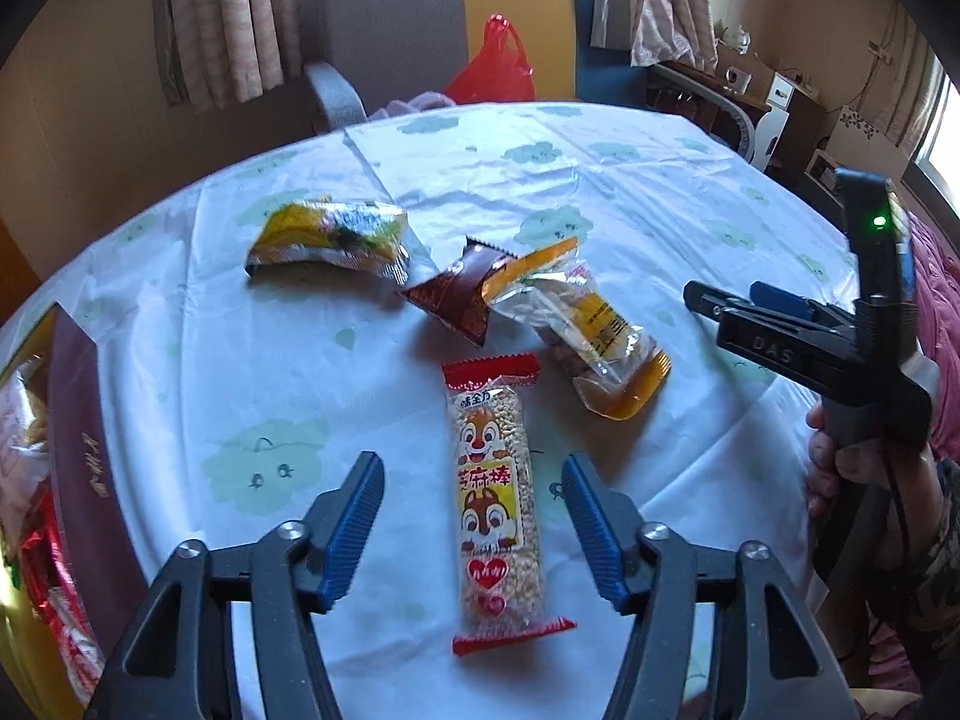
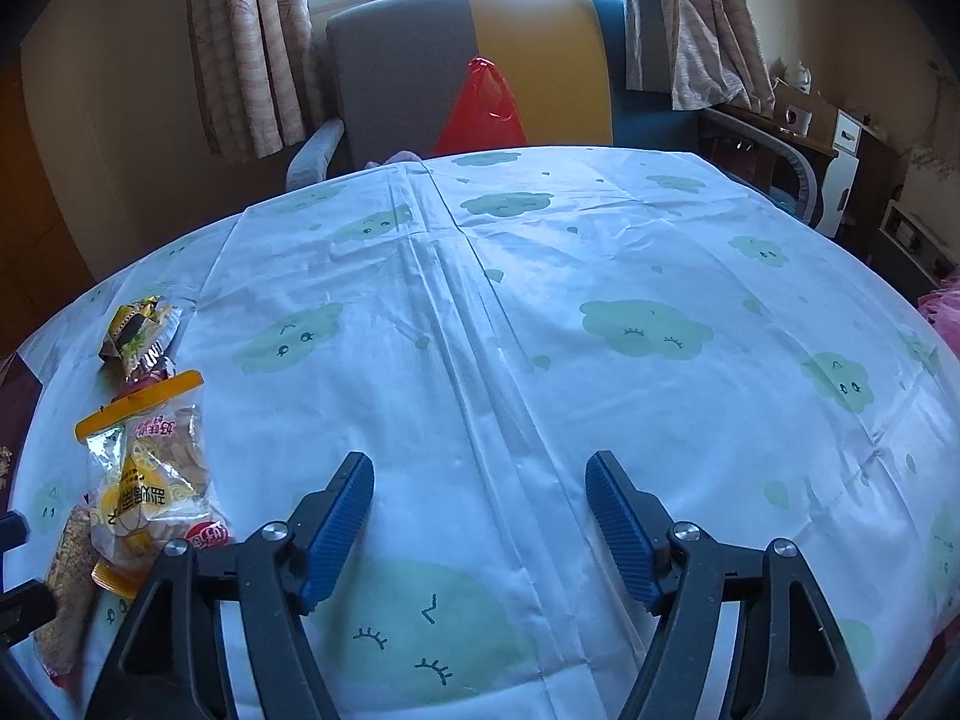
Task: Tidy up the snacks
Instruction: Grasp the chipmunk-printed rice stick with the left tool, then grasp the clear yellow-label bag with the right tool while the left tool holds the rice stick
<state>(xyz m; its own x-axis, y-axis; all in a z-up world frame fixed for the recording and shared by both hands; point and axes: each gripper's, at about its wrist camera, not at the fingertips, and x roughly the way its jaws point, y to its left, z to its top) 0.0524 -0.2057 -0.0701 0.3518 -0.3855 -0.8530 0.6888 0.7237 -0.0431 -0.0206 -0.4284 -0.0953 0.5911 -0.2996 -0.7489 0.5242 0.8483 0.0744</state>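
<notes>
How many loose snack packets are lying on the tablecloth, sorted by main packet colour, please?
Red-ended sesame stick packet: 1
Dark brown packet: 1
Clear packet with orange ends: 1
Yellow and silver packet: 1
Total: 4

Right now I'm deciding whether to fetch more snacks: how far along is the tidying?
Early. Done: the dark red box at the table's left edge already holds some packets. In hand: nothing; the left gripper stands open astride the long squirrel-print sesame bar, the right gripper open over bare cloth. Left: that bar, the yellow-black packet, brown sachet and clear orange-edged bag.
</notes>
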